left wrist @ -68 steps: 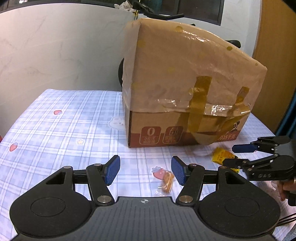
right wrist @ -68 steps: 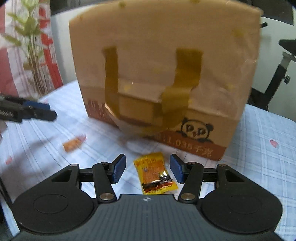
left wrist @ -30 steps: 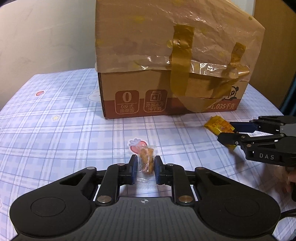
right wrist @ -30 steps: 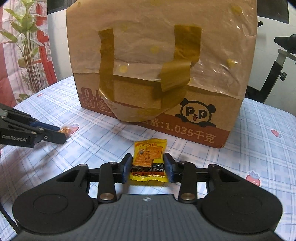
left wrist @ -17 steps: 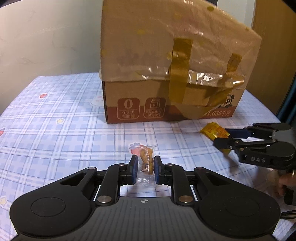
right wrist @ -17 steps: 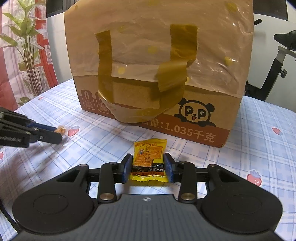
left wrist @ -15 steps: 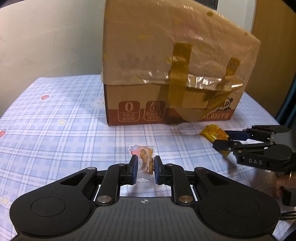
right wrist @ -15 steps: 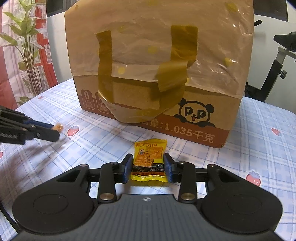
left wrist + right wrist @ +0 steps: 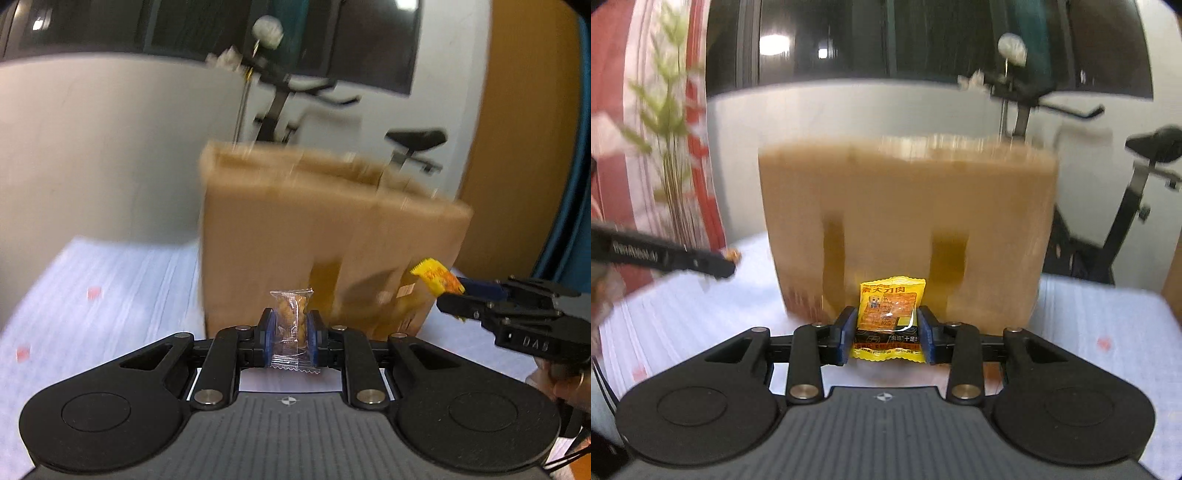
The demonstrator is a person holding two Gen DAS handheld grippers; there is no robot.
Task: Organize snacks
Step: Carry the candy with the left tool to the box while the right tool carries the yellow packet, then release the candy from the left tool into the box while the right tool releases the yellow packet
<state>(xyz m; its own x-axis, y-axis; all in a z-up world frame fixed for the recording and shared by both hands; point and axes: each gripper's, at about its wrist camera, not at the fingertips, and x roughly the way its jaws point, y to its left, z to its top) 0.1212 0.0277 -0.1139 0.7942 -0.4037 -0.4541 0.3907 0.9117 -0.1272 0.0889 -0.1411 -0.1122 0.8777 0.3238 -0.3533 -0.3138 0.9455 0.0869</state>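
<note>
My left gripper (image 9: 290,334) is shut on a small clear packet of golden snack (image 9: 291,325), held upright in the air in front of the tall cardboard box (image 9: 314,240). My right gripper (image 9: 886,334) is shut on a yellow snack packet (image 9: 890,314), also lifted off the table before the same box (image 9: 908,221). In the left wrist view the right gripper (image 9: 448,295) shows at the right with the yellow packet (image 9: 436,278) sticking out. In the right wrist view the left gripper (image 9: 729,260) reaches in from the left. The box's top is blurred.
The table (image 9: 110,288) wears a blue-checked cloth with small pink prints. An exercise bike (image 9: 1137,192) stands behind the box at the right, a plant (image 9: 672,147) and red curtain at the left. A wooden door (image 9: 517,147) lies right of the box.
Both grippers have risen from the table with their packets still gripped. The box now sits lower in both views and the room behind it shows above its top.
</note>
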